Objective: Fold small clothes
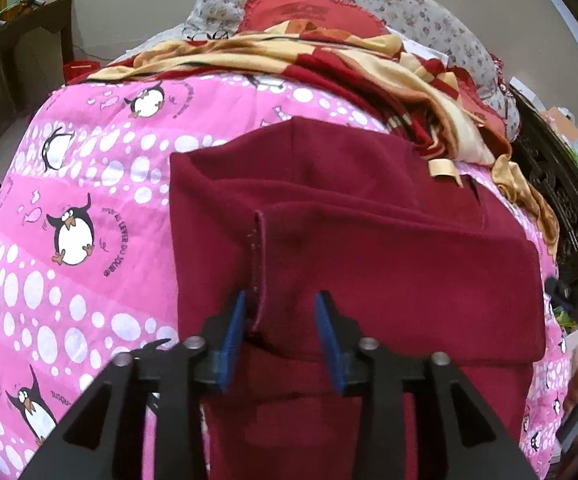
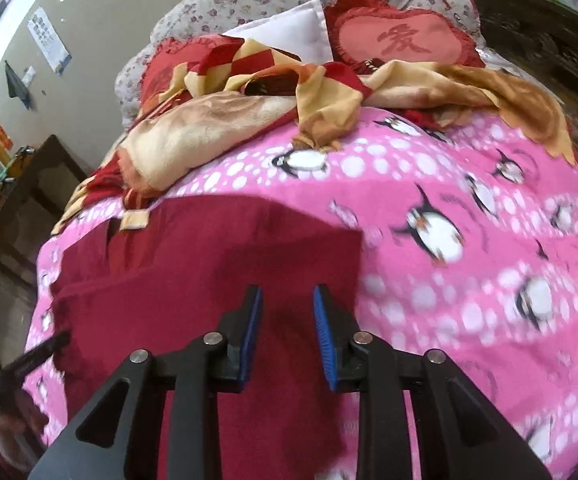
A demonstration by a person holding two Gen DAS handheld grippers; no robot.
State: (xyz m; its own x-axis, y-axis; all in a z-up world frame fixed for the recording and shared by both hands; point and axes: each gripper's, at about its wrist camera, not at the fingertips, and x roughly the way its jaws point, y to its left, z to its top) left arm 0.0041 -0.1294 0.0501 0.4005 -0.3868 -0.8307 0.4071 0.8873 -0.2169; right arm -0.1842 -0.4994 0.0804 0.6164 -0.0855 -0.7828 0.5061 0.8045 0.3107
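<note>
The maroon garment (image 1: 349, 240) is lying partly folded on the pink penguin bedspread (image 1: 69, 200), short of the red-and-gold blanket (image 1: 329, 64). The left gripper (image 1: 281, 320) is poised with jaws released astride a raised hemmed fold, apparently to take that edge. The right gripper (image 2: 289, 312) is hovering over the cloth, jaws also released, holding nothing. The garment's long axis is seemingly running toward the pillows.

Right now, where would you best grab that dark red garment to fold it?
By the raised hemmed edge of the dark red garment, coming from the near side. That flap stands up off the cloth between the open left tongs, easy to pinch.
</note>
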